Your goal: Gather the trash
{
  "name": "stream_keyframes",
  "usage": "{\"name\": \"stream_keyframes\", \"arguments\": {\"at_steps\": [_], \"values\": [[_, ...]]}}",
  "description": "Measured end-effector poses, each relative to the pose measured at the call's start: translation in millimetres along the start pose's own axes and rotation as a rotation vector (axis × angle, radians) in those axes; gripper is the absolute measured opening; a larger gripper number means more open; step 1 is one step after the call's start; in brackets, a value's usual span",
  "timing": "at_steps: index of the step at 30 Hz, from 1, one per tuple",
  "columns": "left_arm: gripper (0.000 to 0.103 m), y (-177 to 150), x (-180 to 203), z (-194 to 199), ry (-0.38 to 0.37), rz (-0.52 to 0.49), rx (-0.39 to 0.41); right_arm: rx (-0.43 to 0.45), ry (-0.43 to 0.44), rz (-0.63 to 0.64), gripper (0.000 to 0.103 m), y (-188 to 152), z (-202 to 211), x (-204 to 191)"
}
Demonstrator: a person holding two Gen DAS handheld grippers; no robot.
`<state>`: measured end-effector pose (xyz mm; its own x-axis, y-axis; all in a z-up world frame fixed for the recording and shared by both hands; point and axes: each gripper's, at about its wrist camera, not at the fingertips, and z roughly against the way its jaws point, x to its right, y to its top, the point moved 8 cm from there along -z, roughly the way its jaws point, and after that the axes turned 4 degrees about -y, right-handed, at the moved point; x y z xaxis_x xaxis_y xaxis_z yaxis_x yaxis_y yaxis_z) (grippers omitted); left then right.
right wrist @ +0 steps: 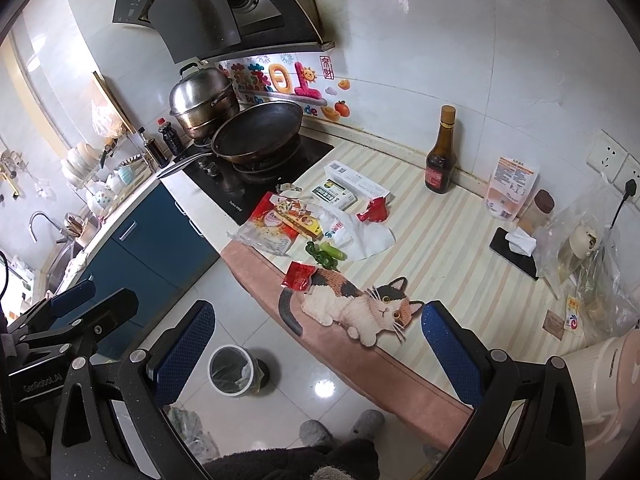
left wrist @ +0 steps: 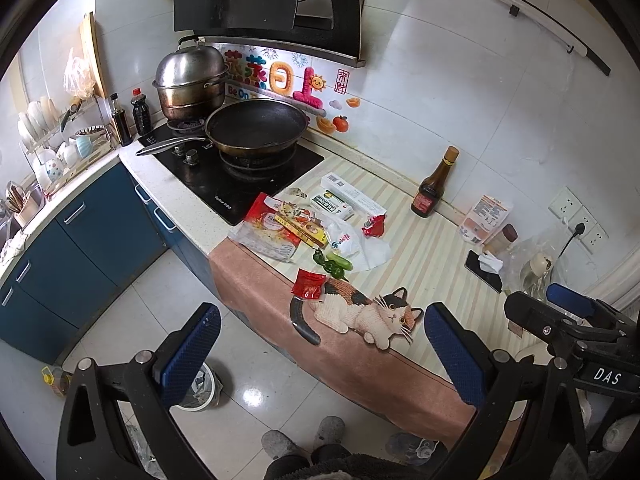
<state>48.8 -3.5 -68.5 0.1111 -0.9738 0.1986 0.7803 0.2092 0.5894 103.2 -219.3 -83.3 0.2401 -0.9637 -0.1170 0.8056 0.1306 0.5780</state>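
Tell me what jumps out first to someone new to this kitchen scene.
A printed calico cat sprawls across the counter mat's near edge. Behind it lies the litter: red wrappers, a white plastic bag and boxes beside the stove. A white trash bin waits on the floor below.

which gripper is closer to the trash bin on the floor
Left, as far as the views show. The left gripper hangs almost over the trash bin, which sits just behind its left finger. The right gripper is further right, the bin offset to its left.

Bright, even light; a lamp under the range hood point(left wrist: 276, 8) washes out the backsplash; glare spots on the floor tiles point(right wrist: 324, 387); strong fisheye bending, dark corners.
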Motion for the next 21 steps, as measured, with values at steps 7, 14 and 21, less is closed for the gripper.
{"name": "stream_keyframes", "arguments": {"at_steps": [7, 14, 21], "values": [[0.103, 0.2, 0.1, 0.3, -0.002, 0.001, 0.0, -0.001, 0.001, 0.0, 0.103, 0.7, 2.1, 0.5], [0.103, 1.1, 0.5, 0.1, -0.002, 0.002, 0.0, 0.0, -0.005, 0.0, 0.103, -2.1, -0.8, 0.7], [0.103, 1.3, 0.2, 0.6, -0.004, 0.003, 0.0, 0.0, -0.004, -0.002, 0.103, -4.5, -0.7, 1.0]]}}
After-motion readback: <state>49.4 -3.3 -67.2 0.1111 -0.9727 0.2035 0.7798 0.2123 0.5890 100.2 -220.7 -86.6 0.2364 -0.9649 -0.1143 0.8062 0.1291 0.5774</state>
